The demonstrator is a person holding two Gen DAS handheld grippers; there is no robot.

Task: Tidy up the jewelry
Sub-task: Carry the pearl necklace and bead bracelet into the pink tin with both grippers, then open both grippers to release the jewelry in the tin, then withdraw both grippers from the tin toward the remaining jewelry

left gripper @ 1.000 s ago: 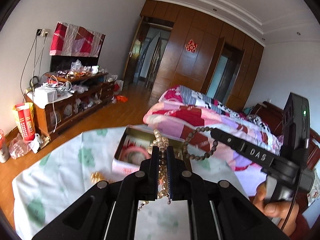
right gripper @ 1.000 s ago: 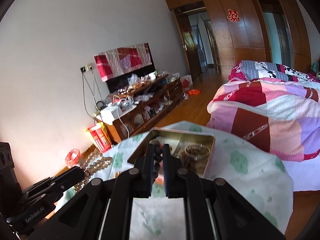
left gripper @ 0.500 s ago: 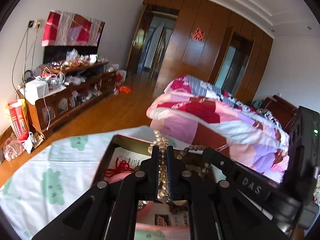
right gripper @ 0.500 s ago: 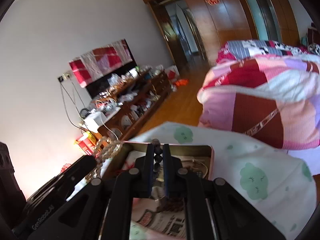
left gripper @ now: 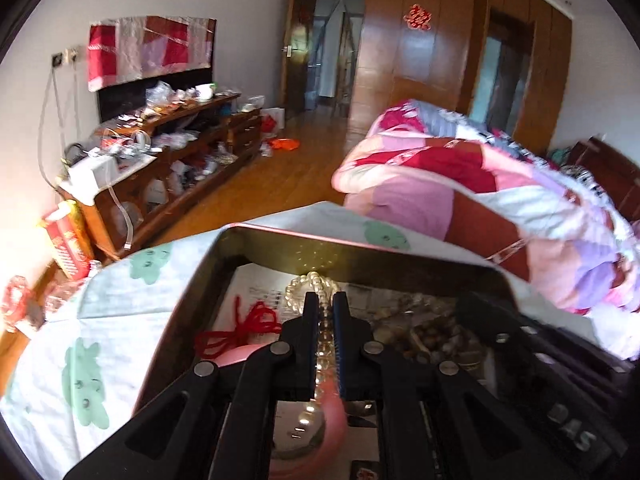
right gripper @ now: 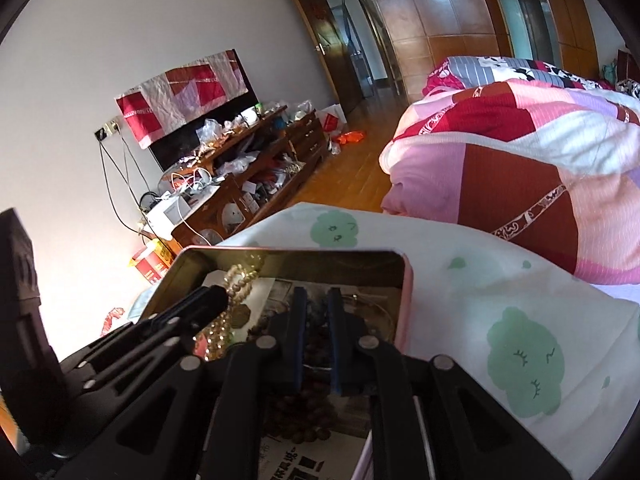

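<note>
A: Left gripper [left gripper: 326,308]?
B: Clamped on a pale bead string [left gripper: 325,344], hanging inside the pink tin [left gripper: 360,246], left part.
A: Right gripper [right gripper: 316,300]?
B: Jaws opening, dark wooden beads [right gripper: 304,412] beneath, loose between them, right part of tin.
A: Around?
B: Red cord [left gripper: 244,326] near left wall; tin on a green-patterned cloth [right gripper: 500,320].

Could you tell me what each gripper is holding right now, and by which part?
The left gripper pinches the pale bead strand mid-length over the tin. The right gripper's jaws are opening around dark beads.
</note>
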